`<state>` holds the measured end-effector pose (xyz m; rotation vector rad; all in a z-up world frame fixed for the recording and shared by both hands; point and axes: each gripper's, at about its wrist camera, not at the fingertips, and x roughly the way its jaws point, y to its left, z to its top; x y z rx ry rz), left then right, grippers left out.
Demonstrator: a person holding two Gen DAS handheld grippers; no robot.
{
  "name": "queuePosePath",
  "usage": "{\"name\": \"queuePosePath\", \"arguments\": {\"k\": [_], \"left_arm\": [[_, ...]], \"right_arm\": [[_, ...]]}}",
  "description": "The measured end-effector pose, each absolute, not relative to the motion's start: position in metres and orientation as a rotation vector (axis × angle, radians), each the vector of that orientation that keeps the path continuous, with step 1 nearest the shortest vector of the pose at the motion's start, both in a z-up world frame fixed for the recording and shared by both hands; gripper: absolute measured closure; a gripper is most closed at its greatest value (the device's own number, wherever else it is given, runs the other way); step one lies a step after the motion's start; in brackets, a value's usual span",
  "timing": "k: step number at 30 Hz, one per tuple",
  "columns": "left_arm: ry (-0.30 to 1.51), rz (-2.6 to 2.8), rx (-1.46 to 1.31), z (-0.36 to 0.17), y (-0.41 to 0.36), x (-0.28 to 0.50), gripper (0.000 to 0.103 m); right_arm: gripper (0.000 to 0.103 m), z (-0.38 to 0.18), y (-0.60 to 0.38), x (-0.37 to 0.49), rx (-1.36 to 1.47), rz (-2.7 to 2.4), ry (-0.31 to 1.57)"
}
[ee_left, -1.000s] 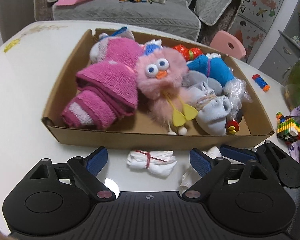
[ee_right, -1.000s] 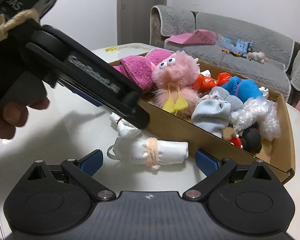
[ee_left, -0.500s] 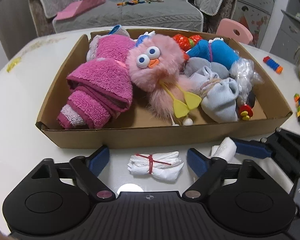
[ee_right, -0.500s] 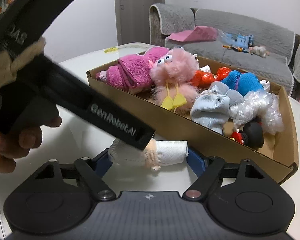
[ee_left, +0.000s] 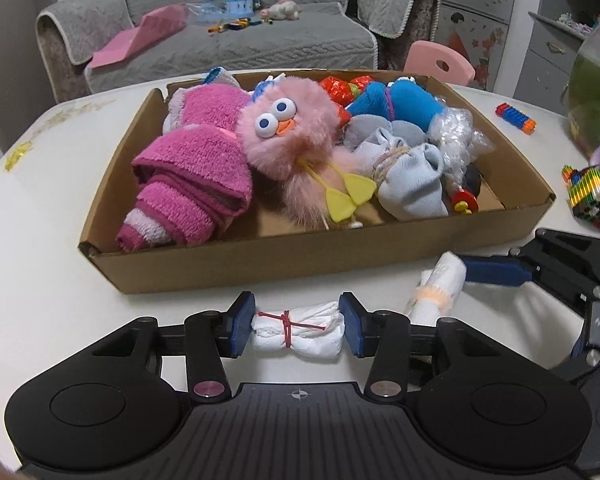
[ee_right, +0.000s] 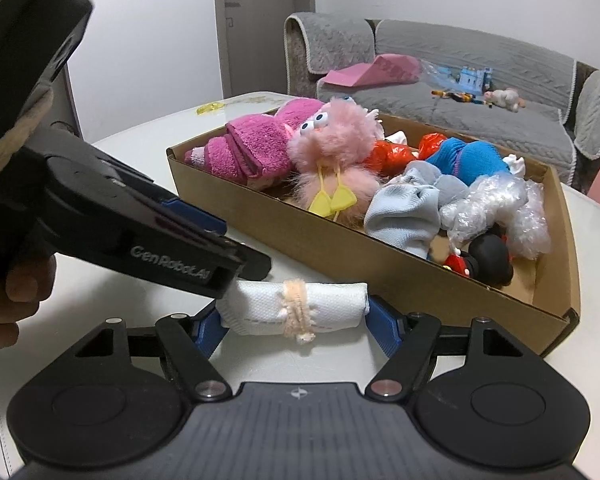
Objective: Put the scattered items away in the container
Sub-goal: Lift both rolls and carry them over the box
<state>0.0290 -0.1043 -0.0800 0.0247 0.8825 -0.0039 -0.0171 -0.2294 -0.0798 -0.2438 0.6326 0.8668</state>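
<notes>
Where the white round table [ee_left: 40, 280] runs off at far left, scraps of yellow foil [ee_left: 18, 151], seen plainly only from the left wrist. Next, brown cardboard tray [ee_left: 228, 268], shallow and open-topped, crowded: rolled magenta terry towel [ee_left: 192, 176] at its left end, fluffy pink plush bird with googly eyes and yellow feet [ee_left: 296, 140] beside it, then pale blue knotted sock bundle [ee_left: 412, 184], bright blue sock roll [ee_left: 404, 100] and red foil wrappers [ee_left: 340, 86] behind, crumpled clear plastic wrap [ee_left: 456, 136] toward the right end.

In front of the tray's near wall, on the table: white cloth bundle tied with a red rubber band [ee_left: 298, 334], lying crosswise between the blue pads of the left gripper [ee_left: 298, 330]. Jaws closing, pads touching both ends of the bundle. Further right, white cloth roll bound with a peach fuzzy tie [ee_left: 440, 288], only its upper end showing here, one blue pad of the right gripper against it.

From the right wrist, more told: right gripper [ee_right: 294, 320] closing on that roll [ee_right: 300, 308] end to end, pads pressed to both ends, roll lying on the table just beside the tray [ee_right: 380, 264]. Left gripper's black body across the left of this view, a hand [ee_right: 16, 296] under it, red-banded bundle hidden behind. Visible only here: small black-and-red figure [ee_right: 484, 260] in the tray's right corner. Visible only from the left wrist: red-and-blue block stick [ee_left: 514, 117] and multicoloured bead cube [ee_left: 592, 194] at far right.
</notes>
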Motion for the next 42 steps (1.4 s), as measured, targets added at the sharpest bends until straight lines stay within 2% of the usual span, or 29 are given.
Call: {"name": "queuePosePath", "arguments": {"k": [16, 24, 34, 42], "left_arm": [[0.775, -0.030, 0.048, -0.034, -0.089, -0.027, 0.051], [0.690, -0.027, 0.069, 0.006, -0.068, -0.044, 0.051], [0.574, -0.004, 0.090, 0.063, -0.062, -0.009, 0.051], [0.550, -0.005, 0.096, 0.078, -0.064, 0.046, 0.050]], "right_arm": [[0.033, -0.057, -0.262, -0.042, -0.178, 0.818, 0.575], [0.033, -0.009, -0.290, -0.039, -0.089, 0.759, 0.480], [0.033, 0.057, -0.284, 0.002, -0.111, 0.704, 0.410], [0.033, 0.070, -0.253, 0.045, -0.128, 0.689, 0.412]]}}
